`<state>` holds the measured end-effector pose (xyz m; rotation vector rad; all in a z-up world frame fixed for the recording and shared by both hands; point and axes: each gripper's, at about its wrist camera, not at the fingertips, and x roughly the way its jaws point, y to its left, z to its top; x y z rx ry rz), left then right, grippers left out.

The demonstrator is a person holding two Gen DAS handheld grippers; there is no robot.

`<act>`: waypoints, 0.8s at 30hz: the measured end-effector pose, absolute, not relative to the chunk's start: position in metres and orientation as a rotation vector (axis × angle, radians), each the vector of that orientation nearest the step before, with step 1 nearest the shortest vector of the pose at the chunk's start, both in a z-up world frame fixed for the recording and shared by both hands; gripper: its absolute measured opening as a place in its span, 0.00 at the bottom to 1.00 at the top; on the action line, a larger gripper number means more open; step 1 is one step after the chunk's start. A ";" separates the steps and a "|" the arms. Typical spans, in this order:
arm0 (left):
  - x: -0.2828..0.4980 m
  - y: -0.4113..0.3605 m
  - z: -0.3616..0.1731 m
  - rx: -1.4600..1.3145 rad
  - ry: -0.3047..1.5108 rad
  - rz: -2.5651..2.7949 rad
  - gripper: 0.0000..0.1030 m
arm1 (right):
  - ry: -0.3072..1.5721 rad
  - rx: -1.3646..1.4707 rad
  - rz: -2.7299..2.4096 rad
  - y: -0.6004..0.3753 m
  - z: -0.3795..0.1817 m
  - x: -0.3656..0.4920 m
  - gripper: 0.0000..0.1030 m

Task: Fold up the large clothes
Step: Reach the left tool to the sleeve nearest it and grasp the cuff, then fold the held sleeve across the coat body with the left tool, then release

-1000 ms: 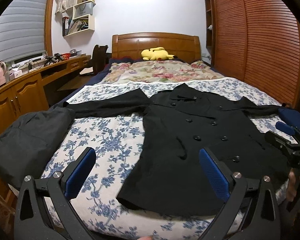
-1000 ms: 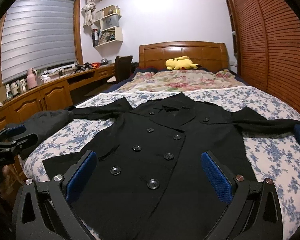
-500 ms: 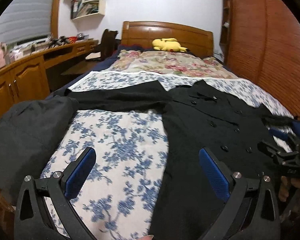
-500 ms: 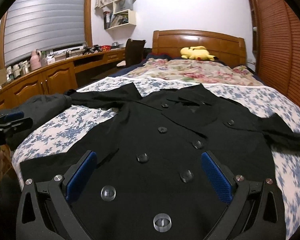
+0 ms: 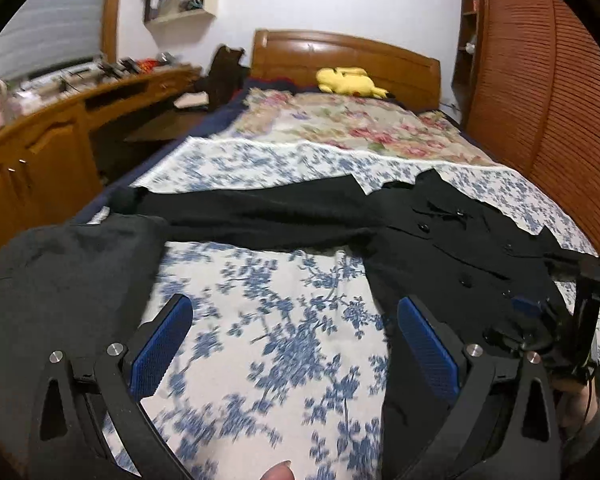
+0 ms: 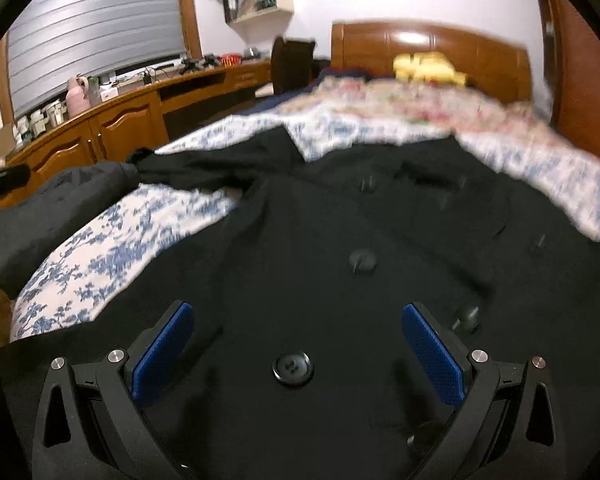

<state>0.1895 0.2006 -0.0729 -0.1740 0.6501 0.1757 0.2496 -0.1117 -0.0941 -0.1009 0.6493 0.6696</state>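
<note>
Both claws, left claw [image 5: 294, 344] and right claw [image 6: 298, 354], spread wide above the black coat [image 6: 340, 280]

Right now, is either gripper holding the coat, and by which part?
Nothing is held. The left gripper is open over the bedsheet; the right gripper is open above the coat front.

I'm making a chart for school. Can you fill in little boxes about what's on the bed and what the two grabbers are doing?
bed cover: blue-flowered sheet
main garment: black coat with buttons, lying flat, front up
coat sleeve: stretched out sideways
other garment: dark grey clothing at the bed's edge
toy: yellow plush by the headboard
left gripper: open, over the sheet beside the coat
right gripper: open, over the coat's front
</note>
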 end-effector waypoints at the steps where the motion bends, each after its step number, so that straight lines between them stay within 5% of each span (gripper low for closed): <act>1: 0.201 0.203 -0.078 -0.176 0.668 0.169 1.00 | 0.654 -0.090 0.676 -0.118 -0.094 0.247 1.00; 5: 0.239 0.214 -0.095 -0.211 0.724 0.127 0.97 | 0.632 -0.103 0.675 -0.130 -0.091 0.236 1.00; 10: 0.280 0.233 -0.115 -0.274 0.776 0.107 0.77 | 0.630 -0.128 0.675 -0.139 -0.089 0.226 1.00; 24: 0.354 0.290 -0.165 -0.445 0.850 0.189 0.47 | 0.657 -0.143 0.685 -0.098 -0.087 0.254 1.00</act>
